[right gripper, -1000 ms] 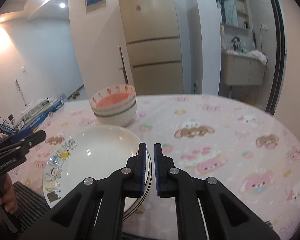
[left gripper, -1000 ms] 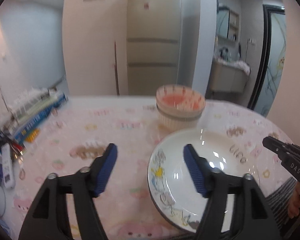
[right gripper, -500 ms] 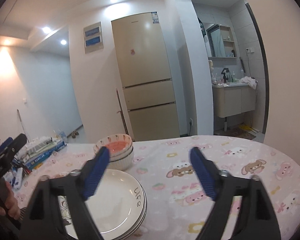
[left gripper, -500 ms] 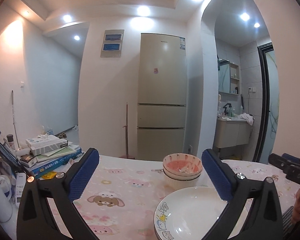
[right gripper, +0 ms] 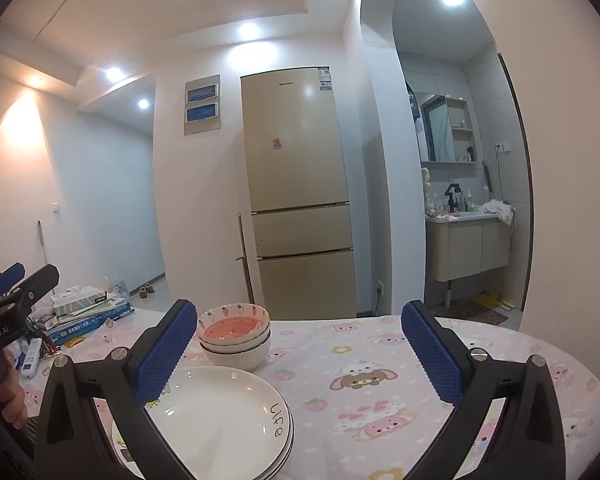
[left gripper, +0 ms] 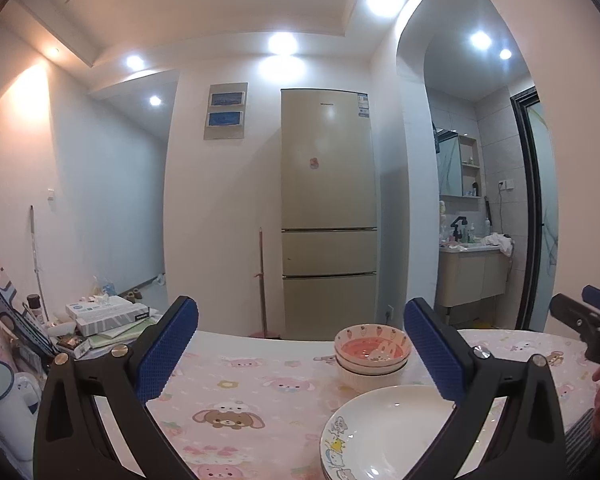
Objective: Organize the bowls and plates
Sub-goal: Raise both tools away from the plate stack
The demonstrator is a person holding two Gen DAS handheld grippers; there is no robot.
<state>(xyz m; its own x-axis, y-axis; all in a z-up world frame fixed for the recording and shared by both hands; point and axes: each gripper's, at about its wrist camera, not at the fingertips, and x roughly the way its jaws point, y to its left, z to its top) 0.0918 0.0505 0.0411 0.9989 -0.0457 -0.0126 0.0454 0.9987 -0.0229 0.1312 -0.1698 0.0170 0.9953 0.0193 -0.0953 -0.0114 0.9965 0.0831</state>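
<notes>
Left wrist view: the left gripper (left gripper: 300,344) has its jaws spread wide and holds nothing. Its blue pads (left gripper: 168,350) hang in the air above the table (left gripper: 260,392), which has a pink cloth with bears and bunnies. The stack of plates (left gripper: 384,436) sits at 5 o'clock, low down, partly behind the right-hand finger and not touching the pads. The stacked bowls (left gripper: 373,354) sit at 4 o'clock, just behind the plates, close to the right-hand pad. The top bowl is pink inside and has no food in it. The top plate is bare too. A pile of books and boxes (left gripper: 104,320) lies at the table's edge at 9 o'clock. The cloth at 6 o'clock is free. The right gripper (left gripper: 584,320) peeks in at 3 o'clock.

Right wrist view: the right gripper (right gripper: 300,344) is opening, its jaws now spread wide with nothing between them. The plates (right gripper: 216,420) lie at 7 o'clock, under the left-hand finger. The bowls (right gripper: 236,336) sit at 9 o'clock, just beside the left-hand pad (right gripper: 164,354). The cloth from 3 to 6 o'clock is free, and the table's round edge (right gripper: 572,364) curves past at 3 o'clock. The left gripper (right gripper: 16,284) shows at 9 o'clock, in a person's hand (right gripper: 10,396).
</notes>
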